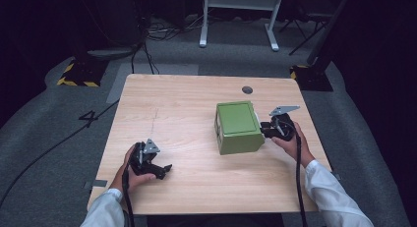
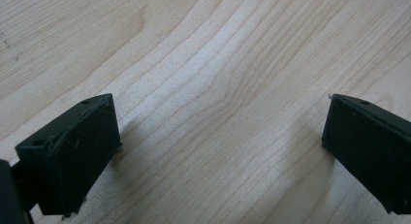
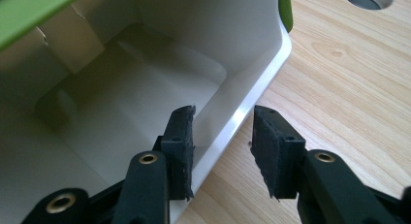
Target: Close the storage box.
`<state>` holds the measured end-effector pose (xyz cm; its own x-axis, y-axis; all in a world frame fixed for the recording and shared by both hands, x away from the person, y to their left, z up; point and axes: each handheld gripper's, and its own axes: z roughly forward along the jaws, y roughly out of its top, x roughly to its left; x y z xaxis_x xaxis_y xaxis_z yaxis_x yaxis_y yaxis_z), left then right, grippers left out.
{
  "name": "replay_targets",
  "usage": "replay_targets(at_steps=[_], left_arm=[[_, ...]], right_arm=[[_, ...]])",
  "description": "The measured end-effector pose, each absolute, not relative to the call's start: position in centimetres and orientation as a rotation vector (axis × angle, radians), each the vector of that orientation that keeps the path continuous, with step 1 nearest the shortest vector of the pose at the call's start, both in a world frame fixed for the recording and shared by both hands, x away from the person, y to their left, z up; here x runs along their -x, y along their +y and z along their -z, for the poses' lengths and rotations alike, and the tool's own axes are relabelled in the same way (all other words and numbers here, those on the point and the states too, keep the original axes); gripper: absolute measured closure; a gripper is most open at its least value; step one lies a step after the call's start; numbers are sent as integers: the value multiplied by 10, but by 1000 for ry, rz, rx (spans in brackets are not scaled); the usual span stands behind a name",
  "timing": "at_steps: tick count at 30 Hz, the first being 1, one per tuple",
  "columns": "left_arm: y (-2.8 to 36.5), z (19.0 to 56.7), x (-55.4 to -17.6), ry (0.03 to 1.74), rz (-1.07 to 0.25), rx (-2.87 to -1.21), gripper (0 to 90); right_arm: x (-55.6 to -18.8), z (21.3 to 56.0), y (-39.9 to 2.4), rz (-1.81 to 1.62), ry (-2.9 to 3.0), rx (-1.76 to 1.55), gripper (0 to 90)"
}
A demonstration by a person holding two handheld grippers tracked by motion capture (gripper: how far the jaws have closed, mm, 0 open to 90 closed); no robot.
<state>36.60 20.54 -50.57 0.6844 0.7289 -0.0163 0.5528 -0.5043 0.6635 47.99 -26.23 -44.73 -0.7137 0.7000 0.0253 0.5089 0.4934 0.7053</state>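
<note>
I have my right gripper (image 3: 220, 146) clamped on the white side wall of the green cardboard box (image 1: 238, 127) at centre-right, its shift barely begun, while my left gripper (image 2: 220, 156) gapes idle lower left.

A black "4" is marked on the grey floor (image 1: 59, 133) left of the table.

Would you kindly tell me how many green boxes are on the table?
1. The green box lies on its side at the table's right half, its open end facing the right gripper.

wooden table (image 1: 196, 114) — green box (image 1: 238, 126) on it
</note>
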Motion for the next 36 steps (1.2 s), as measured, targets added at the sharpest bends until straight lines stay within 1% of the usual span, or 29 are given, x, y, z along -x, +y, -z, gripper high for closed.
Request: replay_targets(at_steps=[7,9,10,18,19,21,24,25,26,29,36], left_arm=[[205,506,-366,979,-351,-2242,3],[205,506,-366,979,-351,-2242,3],[205,506,-366,979,-351,-2242,3],[205,506,-366,980,-350,-2241,3],[205,506,-366,980,-350,-2241,3],[205,506,-366,979,-350,-2242,3],[205,506,-366,979,-351,-2242,3],[205,506,-366,980,-350,-2241,3],[205,506,-366,979,-350,-2242,3],[205,506,-366,979,-351,-2242,3],[205,506,-366,979,-351,-2242,3]], right_arm=[[-480,448,-261,-1034,2488,-1009,586],[-480,448,-260,-1014,2488,-989,556],[-480,448,-260,-1014,2488,-989,556],[-481,444,-265,-989,2483,-969,445],[-481,444,-265,-989,2483,-969,445],[-481,441,-267,-983,2476,-960,399],[-480,439,-269,-972,2468,-954,373],[-480,438,-270,-968,2462,-957,331],[-480,438,-270,-968,2462,-957,331],[-477,434,-272,-950,2443,-943,295],[-473,429,-276,-876,2398,-927,279]])
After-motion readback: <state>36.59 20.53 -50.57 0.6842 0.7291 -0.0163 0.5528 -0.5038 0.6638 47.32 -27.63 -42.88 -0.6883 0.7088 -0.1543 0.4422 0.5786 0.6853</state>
